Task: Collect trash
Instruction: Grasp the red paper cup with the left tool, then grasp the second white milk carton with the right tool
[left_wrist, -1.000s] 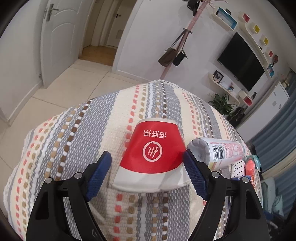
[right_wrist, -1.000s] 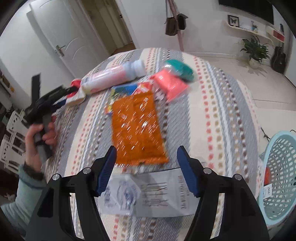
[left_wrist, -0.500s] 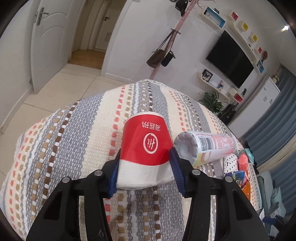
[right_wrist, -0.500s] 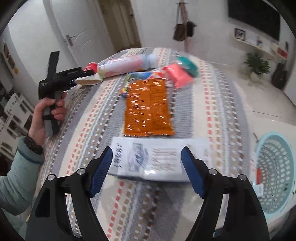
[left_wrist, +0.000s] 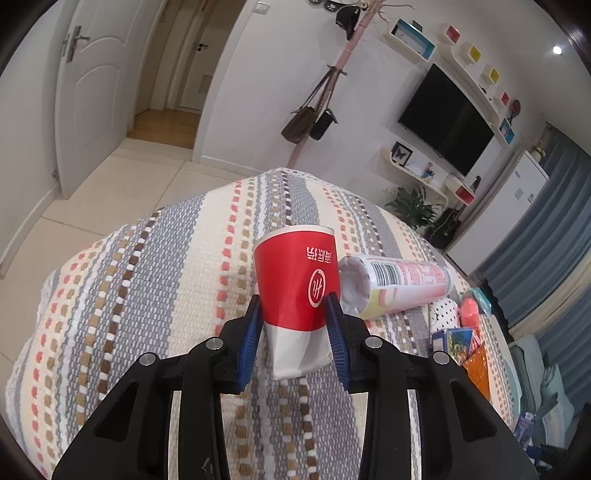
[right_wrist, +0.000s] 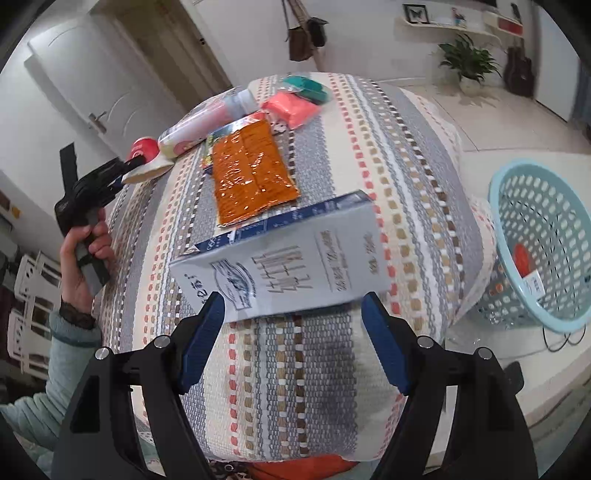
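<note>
Left gripper (left_wrist: 293, 314) jaws clamped on red cup (left_wrist: 297, 280); right gripper (right_wrist: 291, 321) jaws spread wide, level with the cup's far side, empty.

The tablecloth (left_wrist: 155, 295) is coarse woven cloth. The red paper cup (left_wrist: 295, 280) looks smooth and matt, the orange packet (right_wrist: 251, 173) glossy and crinkled, the blue laundry basket (right_wrist: 539, 236) perforated plastic.

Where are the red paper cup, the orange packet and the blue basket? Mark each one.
red paper cup (left_wrist: 291, 280): left wrist view, on its red side wall.
orange packet (right_wrist: 251, 170): right wrist view, on its flat middle.
blue basket (right_wrist: 496, 192): right wrist view, on its near rim.
</note>
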